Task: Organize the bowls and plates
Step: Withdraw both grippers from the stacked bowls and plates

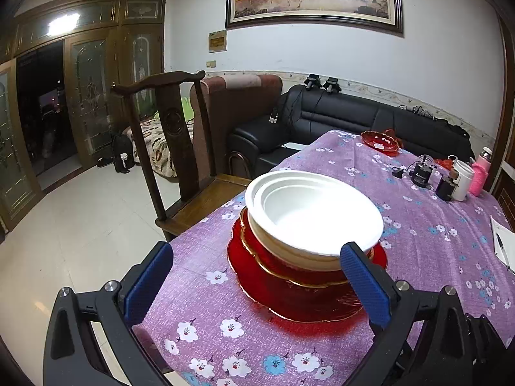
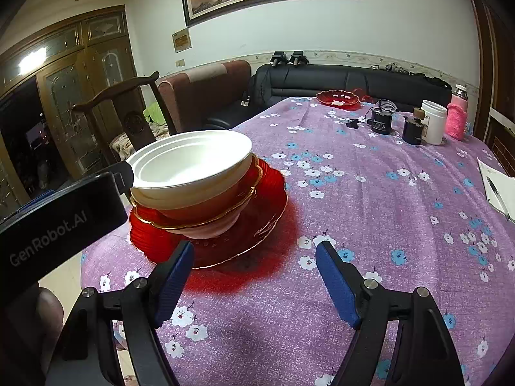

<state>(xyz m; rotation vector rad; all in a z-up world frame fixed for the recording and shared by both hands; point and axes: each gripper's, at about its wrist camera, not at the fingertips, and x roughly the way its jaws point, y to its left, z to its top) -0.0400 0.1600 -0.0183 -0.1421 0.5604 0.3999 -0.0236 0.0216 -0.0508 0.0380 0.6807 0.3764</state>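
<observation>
A stack stands near the table's left edge: a large red plate (image 1: 309, 302) at the bottom, a red gold-rimmed bowl (image 1: 289, 271) on it, and nested white bowls (image 1: 315, 215) on top. The stack also shows in the right wrist view: white bowls (image 2: 190, 164), gold-rimmed bowl (image 2: 206, 215), red plate (image 2: 257, 225). My left gripper (image 1: 257, 257) is open and empty, its jaws spread wide in front of the stack. My right gripper (image 2: 254, 254) is open and empty, just right of the stack. A second red bowl (image 1: 381, 141) sits at the table's far end (image 2: 338, 98).
The table has a purple flowered cloth (image 2: 370, 225). At the far right stand a white jar (image 2: 433, 122), a pink bottle (image 2: 457, 119), and small black devices (image 2: 381, 120). A notebook with pen (image 2: 497, 189) lies at the right edge. A wooden chair (image 1: 180, 148) stands left of the table.
</observation>
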